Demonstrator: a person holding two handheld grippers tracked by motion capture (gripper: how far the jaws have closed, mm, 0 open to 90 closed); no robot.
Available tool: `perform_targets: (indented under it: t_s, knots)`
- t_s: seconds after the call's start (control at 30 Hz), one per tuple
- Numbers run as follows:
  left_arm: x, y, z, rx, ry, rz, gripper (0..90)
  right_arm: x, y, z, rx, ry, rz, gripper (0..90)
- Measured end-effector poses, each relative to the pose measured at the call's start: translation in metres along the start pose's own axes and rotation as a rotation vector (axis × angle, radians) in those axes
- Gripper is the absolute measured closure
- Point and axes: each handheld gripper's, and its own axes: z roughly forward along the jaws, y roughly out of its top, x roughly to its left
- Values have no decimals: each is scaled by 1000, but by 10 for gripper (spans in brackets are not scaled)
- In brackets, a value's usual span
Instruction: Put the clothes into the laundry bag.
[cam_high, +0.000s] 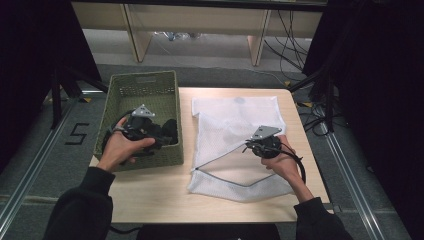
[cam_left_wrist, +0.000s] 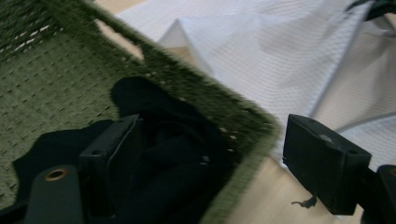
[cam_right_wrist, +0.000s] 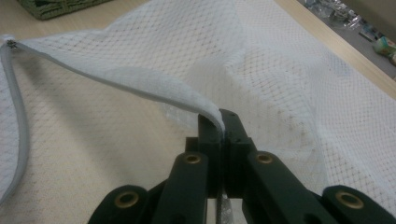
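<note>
A: Where is the right gripper (cam_high: 254, 145) now?

B: It is over the white mesh bag (cam_high: 235, 127), which lies flat on the wooden table (cam_high: 150, 192), to the right of the green basket (cam_high: 150, 85). In the right gripper view its jaws are pressed together on the upper edge of the bag opening (cam_right_wrist: 140, 88) and hold that edge lifted off the lower layer.

A: And the zipper?

B: A grey zipper band (cam_right_wrist: 18, 140) runs along the left side of the opening. The slider (cam_right_wrist: 10, 44) sits at the far corner.

A: What about the left gripper (cam_high: 165, 134)?

B: It is inside the basket, above the dark clothes (cam_high: 170, 131). In the left gripper view the jaws are spread wide. One is over the black cloth (cam_left_wrist: 159, 154) in the basket, the other is outside the basket wall (cam_left_wrist: 201, 98), over the table. They are not pinching anything that I can see.

A: Is the basket touching the bag?

B: They are just beside each other. I cannot tell if they touch.
</note>
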Motion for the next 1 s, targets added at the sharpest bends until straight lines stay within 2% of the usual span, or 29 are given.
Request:
perform_targets:
  t_s: [0.07, 0.1, 0.13, 0.17, 0.2, 0.23, 0.33, 0.37, 0.47, 0.5, 0.53, 0.6, 0.63, 0.67, 0.7, 0.73, 0.77, 0.83, 0.87, 0.9, 0.97, 1.0]
  knots:
    - [15, 2, 6, 23, 8, -13, 194, 0, 0, 0, -3, 0, -1, 892]
    - [28, 3, 10, 43, 8, -12, 195, 0, 0, 1, -5, 2, 4, 891]
    - [28, 3, 10, 43, 8, -12, 196, 0, 0, 1, -5, 2, 4, 891]
    - [42, 3, 17, 28, 12, -66, 196, 1, 0, 1, 6, 3, 16, 891]
    - [42, 3, 17, 28, 12, -66, 196, 1, 0, 1, 6, 3, 16, 891]
    - [51, 5, 20, 51, 20, -81, 196, 0, -1, 1, 4, 3, 5, 891]
    - [59, 6, 26, 76, 59, -88, 196, 0, -2, 3, 11, 6, 7, 891]
    - [64, 7, 27, 86, 54, -89, 196, 0, -2, 3, 13, 8, 9, 891]
    - [72, 3, 34, 86, 42, -131, 195, 1, -2, 3, 4, 5, 7, 891]
    - [76, 1, 40, 148, 35, -138, 194, 0, -2, 3, 2, 7, -6, 891]
    - [76, 1, 40, 148, 35, -138, 194, 0, -2, 3, 2, 7, -6, 891]
    - [78, -2, 46, 204, 67, -112, 195, 1, -2, 3, 7, 12, -10, 891]
    - [80, -3, 48, 198, 67, -115, 197, 3, -2, 3, 11, 9, 7, 891]
    - [83, -5, 50, 199, 53, -140, 198, 3, -2, 3, 11, 9, 4, 892]
    - [85, -9, 55, 229, 32, -146, 189, 3, -2, 4, 8, 6, -7, 891]
    - [85, -9, 55, 229, 32, -146, 164, 3, -2, 4, 8, 6, -7, 891]
    - [87, -11, 58, 259, -3, -117, 164, 3, -2, 4, 12, 9, -7, 891]
    - [87, -12, 62, 261, -35, -104, 150, 2, -2, 5, 18, 17, -15, 891]
    - [87, -12, 65, 242, -41, -120, 147, 3, -3, 5, 22, 17, -4, 891]
    - [87, -13, 67, 243, -44, -114, 139, 3, -3, 6, 25, 17, -5, 891]
    - [85, -16, 75, 271, -48, -97, 103, 3, -3, 6, 24, 14, -14, 891]
    - [83, -17, 79, 282, -55, -102, 103, 3, -3, 6, 24, 14, -14, 891]
